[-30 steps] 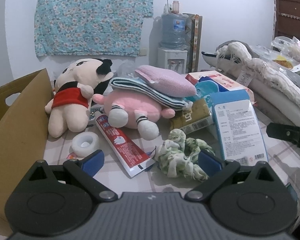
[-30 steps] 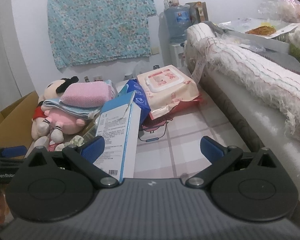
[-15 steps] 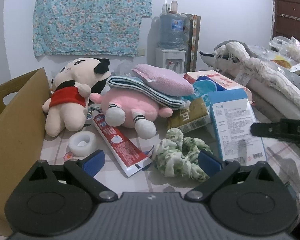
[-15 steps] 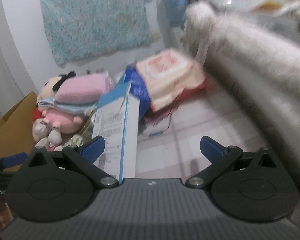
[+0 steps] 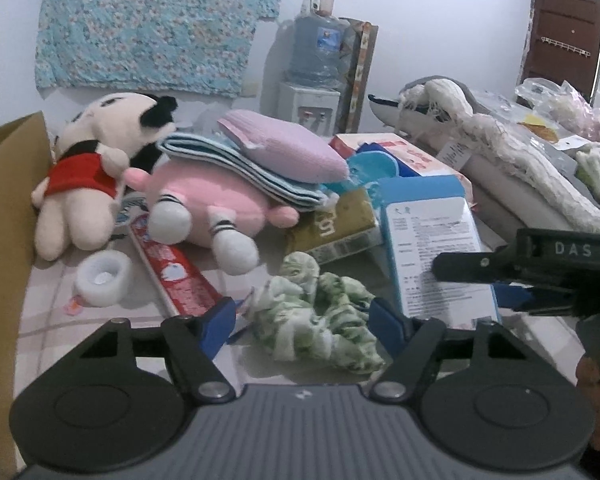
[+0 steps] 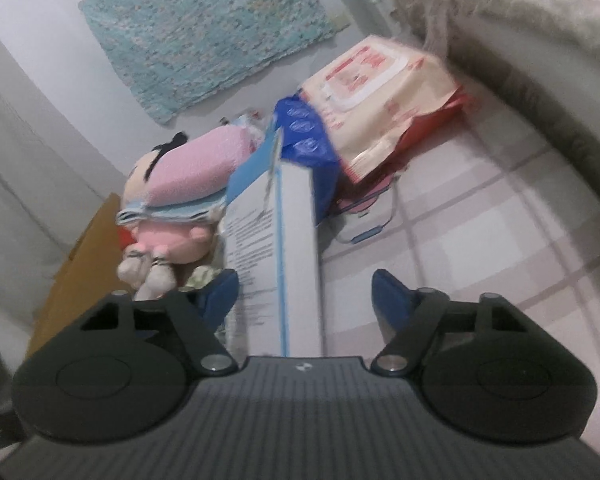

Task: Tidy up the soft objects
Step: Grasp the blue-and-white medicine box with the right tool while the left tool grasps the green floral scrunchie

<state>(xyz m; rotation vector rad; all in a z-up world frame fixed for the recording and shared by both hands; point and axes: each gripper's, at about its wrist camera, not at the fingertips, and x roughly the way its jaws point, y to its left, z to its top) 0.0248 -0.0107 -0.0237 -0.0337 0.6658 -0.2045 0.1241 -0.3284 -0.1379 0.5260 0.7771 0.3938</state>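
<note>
On the bench: we see a cloth [image 5: 52,312] with pale pink and white squares over the top, and lots of things piled on it.
Left tool [image 5: 302,322]: its blue tips have just been closing. They sit on each side of the green and white scrunchie [image 5: 316,320], which lies flat on the cloth. We cannot tell if the tips press it yet.
Right tool [image 6: 306,294]: its tips have just been closing too. The tall blue and white box [image 6: 278,248] stands between them, next to the left tip, with a gap on the right side, so nothing is held.
Soft toys: a cream doll in a red shirt [image 5: 92,176] leans near a brown cardboard box [image 5: 4,240]. A pink plush [image 5: 212,208] lies beside it, with a striped towel [image 5: 236,168] and a pink pad [image 5: 284,148] stacked on top.
Other things: a red toothpaste box [image 5: 172,276], a roll of tape [image 5: 102,278] and a pack of wipes [image 6: 384,92].
Room: we see a white wall with a blue flower cloth [image 5: 156,24] hung on it, a water cooler [image 5: 314,80] and a brown door [image 5: 564,40].
Right side: a fluffy white blanket [image 5: 500,152] lies along the edge.
</note>
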